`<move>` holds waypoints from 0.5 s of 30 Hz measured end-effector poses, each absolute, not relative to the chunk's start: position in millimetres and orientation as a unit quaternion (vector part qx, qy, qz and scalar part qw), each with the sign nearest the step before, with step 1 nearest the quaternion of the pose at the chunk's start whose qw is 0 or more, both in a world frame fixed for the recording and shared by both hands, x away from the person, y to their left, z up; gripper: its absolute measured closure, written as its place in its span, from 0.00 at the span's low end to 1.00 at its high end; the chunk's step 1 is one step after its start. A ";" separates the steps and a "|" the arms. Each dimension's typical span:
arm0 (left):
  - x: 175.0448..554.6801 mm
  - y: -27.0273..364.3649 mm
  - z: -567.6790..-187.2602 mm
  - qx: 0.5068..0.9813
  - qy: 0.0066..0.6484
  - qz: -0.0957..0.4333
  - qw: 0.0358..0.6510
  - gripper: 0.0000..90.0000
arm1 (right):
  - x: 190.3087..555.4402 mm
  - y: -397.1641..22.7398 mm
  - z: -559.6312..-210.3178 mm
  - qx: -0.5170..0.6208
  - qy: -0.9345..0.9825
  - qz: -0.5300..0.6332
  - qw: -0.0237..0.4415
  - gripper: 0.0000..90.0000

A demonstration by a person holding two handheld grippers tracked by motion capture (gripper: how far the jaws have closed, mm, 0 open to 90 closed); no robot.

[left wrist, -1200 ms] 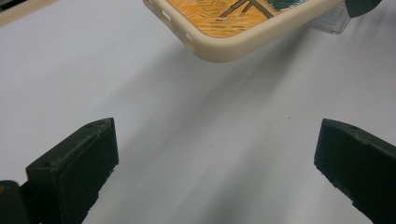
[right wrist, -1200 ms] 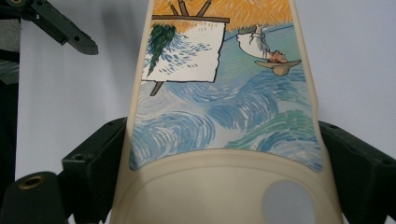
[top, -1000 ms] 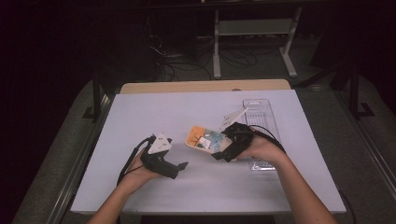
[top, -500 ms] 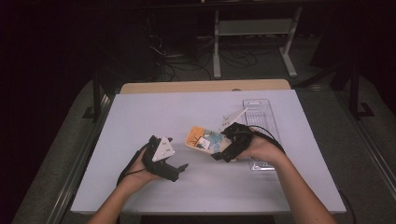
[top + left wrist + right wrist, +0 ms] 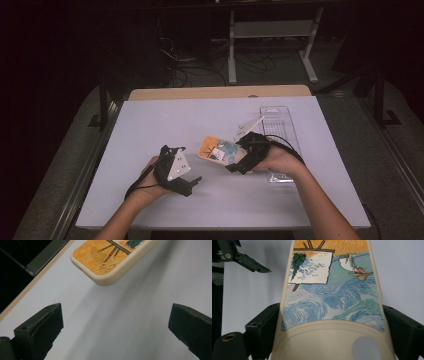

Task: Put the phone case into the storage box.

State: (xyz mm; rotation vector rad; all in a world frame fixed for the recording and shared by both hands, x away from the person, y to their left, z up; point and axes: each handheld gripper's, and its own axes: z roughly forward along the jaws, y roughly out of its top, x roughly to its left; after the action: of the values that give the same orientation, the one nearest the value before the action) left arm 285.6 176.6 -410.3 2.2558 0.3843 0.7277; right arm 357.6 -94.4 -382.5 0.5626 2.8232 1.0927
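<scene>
A cream phone case (image 5: 215, 149) printed with a painting in orange, blue and white is held just above the white table (image 5: 150, 120) near its middle. My right gripper (image 5: 234, 163) is shut on it. In the right gripper view the jaws press both long sides of the phone case (image 5: 332, 290) at its camera-hole end. My left gripper (image 5: 194, 182) sits low at the front left, pointing toward the case, jaws wide apart. The left gripper view has the orange corner of the case (image 5: 110, 262) ahead of my open left gripper (image 5: 117, 327), apart from it.
A clear plastic tray (image 5: 278, 125) lies on the table's right side, behind the right hand. A wooden board edge (image 5: 220, 92) runs along the table's back. Beyond it are dark floor, cables and a metal stand (image 5: 270, 30).
The left gripper has rolled slightly in the hand, its grey plate tipping lower. The right gripper and the phone case have stayed in place.
</scene>
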 end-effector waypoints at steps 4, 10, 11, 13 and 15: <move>284.0 175.5 -410.7 0.876 0.141 0.295 0.356 0.00 | 357.7 -94.4 -382.9 0.181 0.917 0.353 0.032 0.11; 281.2 173.5 -411.1 0.875 0.122 0.322 0.340 0.00 | 357.3 -93.6 -383.2 0.182 0.918 0.352 0.033 0.11; 280.4 173.0 -411.3 0.875 0.118 0.328 0.337 0.00 | 357.3 -93.6 -383.4 0.181 0.918 0.350 0.033 0.11; 279.4 172.0 -411.6 0.873 0.111 0.338 0.334 0.00 | 357.1 -93.5 -383.2 0.181 0.919 0.350 0.032 0.11; 277.3 170.1 -412.1 0.869 0.104 0.354 0.330 0.00 | 356.8 -93.2 -383.0 0.182 0.919 0.350 0.030 0.11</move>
State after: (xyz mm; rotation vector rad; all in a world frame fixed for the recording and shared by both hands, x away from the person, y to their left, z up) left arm 277.3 170.1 -412.1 2.2722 0.2718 0.9256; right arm 356.8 -93.2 -383.0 0.5611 2.8323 1.0783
